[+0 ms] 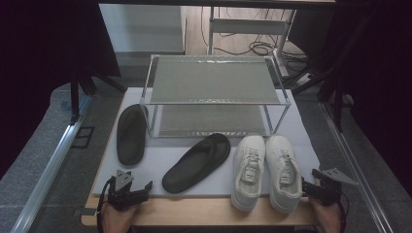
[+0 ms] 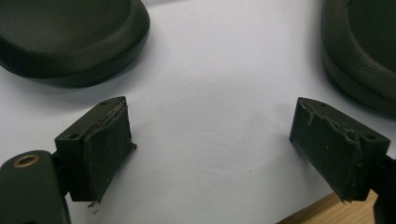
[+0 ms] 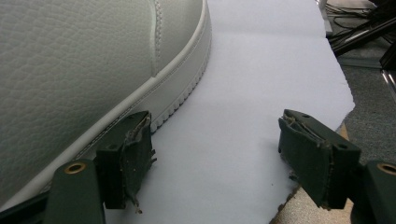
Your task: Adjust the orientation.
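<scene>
Two black slippers lie on the white sheet [image 1: 160, 160]: one [image 1: 131, 134] left of the rack, the other [image 1: 198, 161] slanted in the middle. A pair of white sneakers [image 1: 248, 170] [image 1: 284, 167] stands at the right, toes toward the rack. My left gripper [image 1: 136, 187] sits at the sheet's near left edge, open, with bare sheet between its jaws [image 2: 210, 121]; slipper ends [image 2: 70, 37] [image 2: 359, 46] lie ahead on either side. My right gripper [image 1: 307, 187] is open beside the right sneaker [image 3: 79, 70]. Its left jaw stands close against the sole, and nothing is between the jaws [image 3: 217, 121].
A two-shelf metal rack [image 1: 216, 102] with nothing on its shelves stands at the back of the sheet. The wooden table edge [image 1: 204, 211] runs along the front. Cables and stand legs [image 1: 262, 47] lie on the floor behind.
</scene>
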